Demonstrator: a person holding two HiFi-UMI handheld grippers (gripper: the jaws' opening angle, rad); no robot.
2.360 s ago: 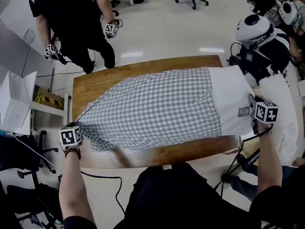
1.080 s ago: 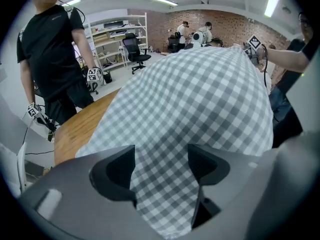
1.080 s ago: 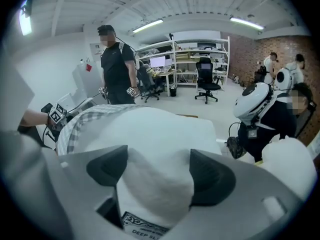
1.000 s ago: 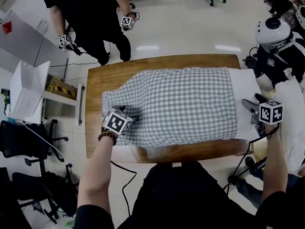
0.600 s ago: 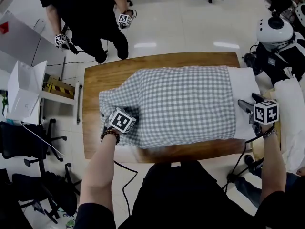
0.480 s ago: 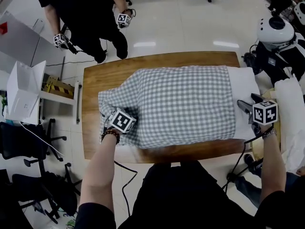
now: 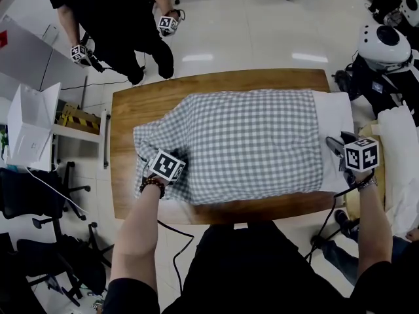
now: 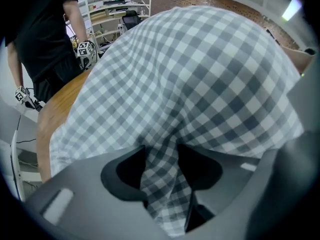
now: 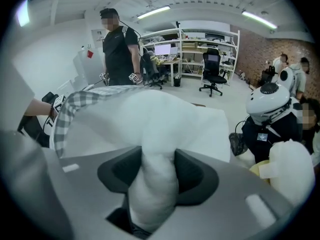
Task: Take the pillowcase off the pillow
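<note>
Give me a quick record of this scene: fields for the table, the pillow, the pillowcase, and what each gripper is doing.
table: wooden, pillow lies across it
pillow: white, right end bare
pillowcase: grey check, covers most of the pillow
left gripper: jaws just closed, pinching a fold of pillowcase at its left end
right gripper: jaws just closed, pinching the pillow's bare end
other: person in black beyond the table
</note>
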